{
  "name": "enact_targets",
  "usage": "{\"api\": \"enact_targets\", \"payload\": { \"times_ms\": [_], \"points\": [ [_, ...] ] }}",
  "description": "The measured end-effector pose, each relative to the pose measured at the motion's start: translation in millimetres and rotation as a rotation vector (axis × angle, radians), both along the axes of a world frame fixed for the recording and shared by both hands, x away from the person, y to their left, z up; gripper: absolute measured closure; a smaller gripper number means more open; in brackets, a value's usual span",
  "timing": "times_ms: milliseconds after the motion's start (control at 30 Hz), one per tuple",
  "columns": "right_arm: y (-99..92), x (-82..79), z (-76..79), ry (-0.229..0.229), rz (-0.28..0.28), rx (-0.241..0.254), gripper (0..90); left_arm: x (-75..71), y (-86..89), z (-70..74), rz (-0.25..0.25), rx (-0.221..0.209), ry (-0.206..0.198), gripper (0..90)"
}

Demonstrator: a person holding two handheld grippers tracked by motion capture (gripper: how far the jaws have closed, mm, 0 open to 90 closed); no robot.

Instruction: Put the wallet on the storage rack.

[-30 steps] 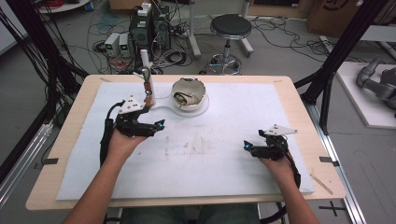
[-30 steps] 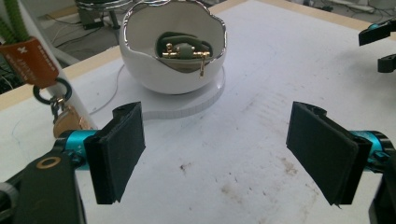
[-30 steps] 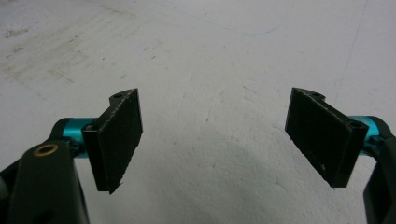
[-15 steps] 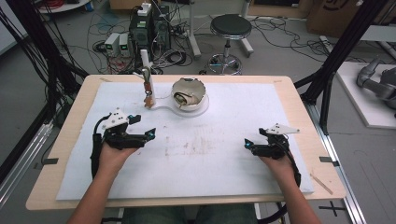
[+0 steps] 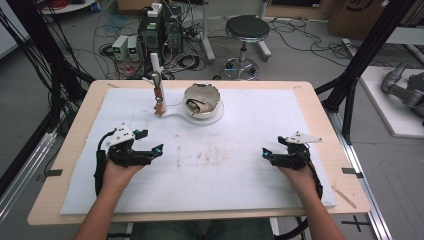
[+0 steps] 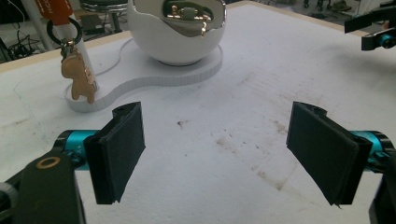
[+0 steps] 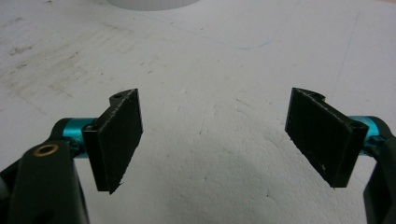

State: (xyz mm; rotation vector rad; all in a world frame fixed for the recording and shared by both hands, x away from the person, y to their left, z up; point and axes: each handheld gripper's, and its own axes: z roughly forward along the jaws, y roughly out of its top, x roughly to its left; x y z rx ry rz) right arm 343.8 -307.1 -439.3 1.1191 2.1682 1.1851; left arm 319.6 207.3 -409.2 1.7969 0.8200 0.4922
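Observation:
A white egg-shaped bowl (image 5: 202, 100) with small gold items inside stands on a flat white base (image 5: 175, 116) at the back of the mat. A white post (image 5: 156, 67) rises from the base's left end. From the post hangs a tan animal-shaped keychain (image 5: 159, 103) with an orange tag. In the left gripper view the bowl (image 6: 175, 32) and keychain (image 6: 79, 77) lie ahead of the jaws. My left gripper (image 5: 152, 140) (image 6: 219, 154) hovers open over the mat's left side, holding nothing. At the mat's right side my right gripper (image 5: 273, 145) (image 7: 219, 140) is open and holds nothing too.
A stained white mat (image 5: 225, 175) covers most of the wooden table (image 5: 325, 110). Behind the table stand a stool (image 5: 245, 30), computer boxes and loose cables on the floor. Black frame posts flank both sides. The right gripper (image 6: 373, 28) shows far off in the left gripper view.
My left gripper has drawn back from beside the post, toward the person and leftward, staying open. The right gripper has barely moved.

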Motion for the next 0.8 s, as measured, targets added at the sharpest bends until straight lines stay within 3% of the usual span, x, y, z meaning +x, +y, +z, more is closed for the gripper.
{"api": "enact_targets", "payload": {
  "times_ms": [800],
  "points": [
    [3.5,0.9,1.3,0.004,0.009,-0.024,19.3,-0.7,9.4,-3.6,0.031,-0.003,0.011,19.3]
  ]
}}
